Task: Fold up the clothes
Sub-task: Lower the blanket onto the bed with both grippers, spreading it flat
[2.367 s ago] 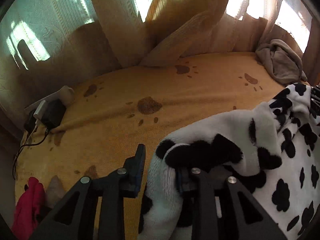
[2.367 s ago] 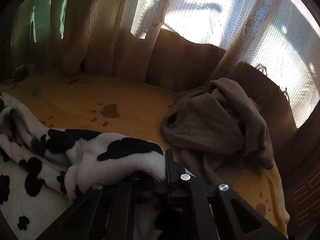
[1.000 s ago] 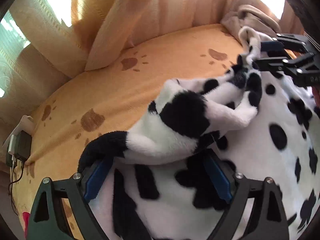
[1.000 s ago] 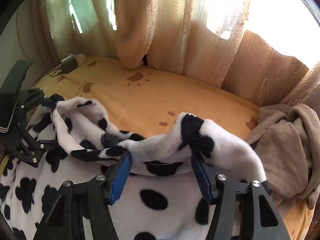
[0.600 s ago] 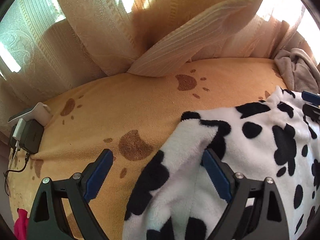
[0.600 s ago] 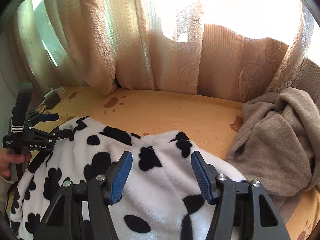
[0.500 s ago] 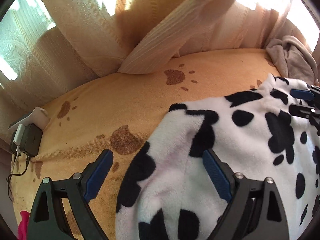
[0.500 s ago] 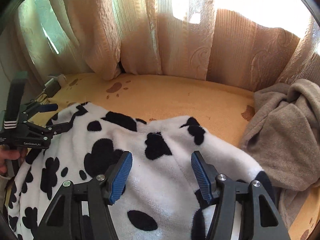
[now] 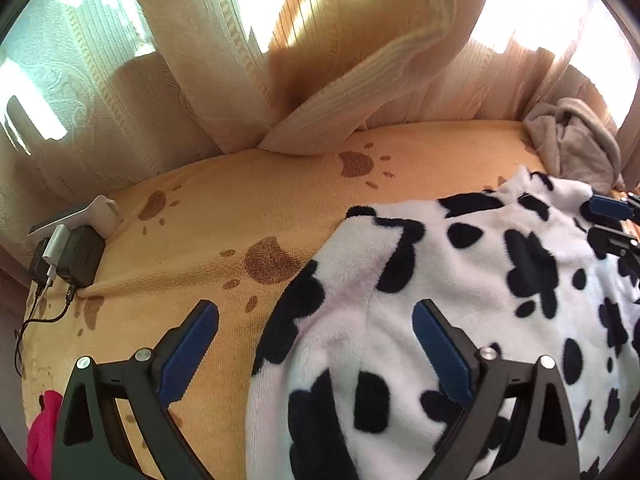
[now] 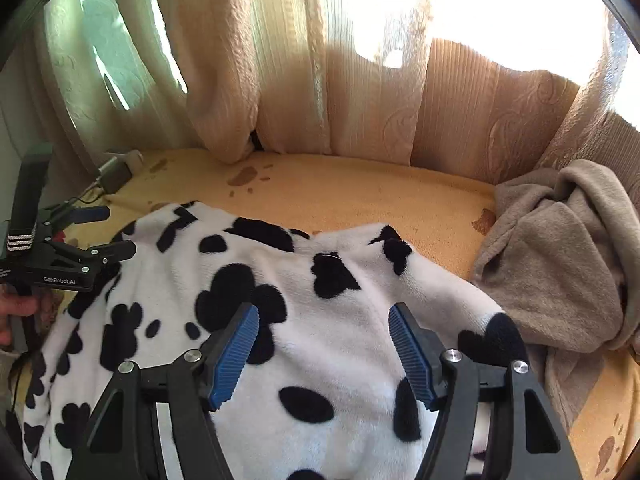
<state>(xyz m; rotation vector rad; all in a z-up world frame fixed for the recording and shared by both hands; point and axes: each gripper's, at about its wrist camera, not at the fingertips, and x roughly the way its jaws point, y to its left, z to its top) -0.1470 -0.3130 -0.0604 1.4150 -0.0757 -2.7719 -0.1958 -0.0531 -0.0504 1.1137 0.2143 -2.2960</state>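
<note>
- Both grippers have let go of the cow-print fleece since a second ago, when its bunched edge lay between their pads; the garment now lies spread flat on the orange bedcover, its far edge folded over toward the curtains.
- Left gripper hangs above the garment's left edge with its jaws wide and opening; the blue pads touch nothing, one over bare bedcover and the other over the fleece.
- Right gripper hovers over the garment's right part, jaws spread and opening, with fleece below the gap but not pinched.
- From the right wrist view, the left gripper shows at the left edge, held by a hand beside the fleece.
- From the left wrist view, the right gripper's blue tip shows at the right edge over the garment.
- A crumpled grey-brown garment lies on the bedcover just right of the fleece, their edges touching.
- Black chargers with cables sit at the bedcover's far left corner, well apart from the fleece.
- A pink cloth shows at the lower left edge.
- Cream curtains hang behind the bed, sunlit.
</note>
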